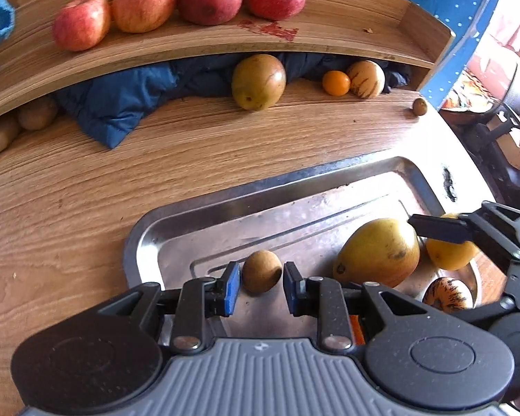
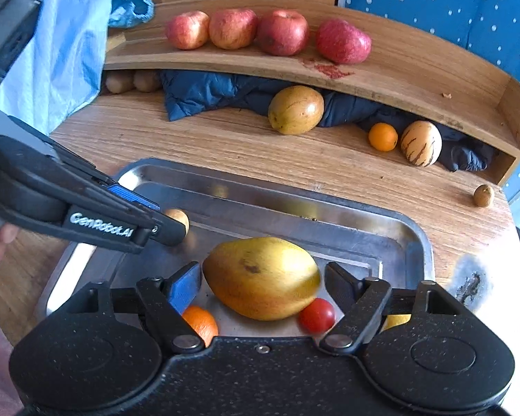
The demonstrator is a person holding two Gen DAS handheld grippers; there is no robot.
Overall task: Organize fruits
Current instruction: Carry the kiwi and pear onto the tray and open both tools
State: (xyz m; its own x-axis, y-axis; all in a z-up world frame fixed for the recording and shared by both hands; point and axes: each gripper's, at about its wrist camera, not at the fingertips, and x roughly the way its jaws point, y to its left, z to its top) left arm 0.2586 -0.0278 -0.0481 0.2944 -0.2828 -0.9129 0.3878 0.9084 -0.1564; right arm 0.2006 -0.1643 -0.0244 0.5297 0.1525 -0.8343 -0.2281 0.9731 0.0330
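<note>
1. Between the left gripper's (image 1: 261, 286) part-open blue pads sits a small round brown fruit (image 1: 262, 276), ungripped; close squarely across its middle.
2. Right gripper (image 2: 263, 286) gapes around the large yellow-green mango (image 2: 261, 277), holding nothing.
3. Both fruits lie in the steel tray (image 1: 225, 196).

A wooden table (image 2: 225, 145) carries a raised wooden shelf (image 2: 398, 69) along its back, and there is a red smear (image 2: 329, 68) on the shelf board. Under the shelf a dark blue quilted jacket (image 2: 204, 92) lies bunched up, spilling forward onto the tabletop. Behind stands a blue panel with white dots (image 2: 450, 3). At the left a pale blue plastic sheet (image 2: 59, 41) hangs down, with a crumpled blue cloth (image 2: 131, 0) just beside it on the shelf end.
</note>
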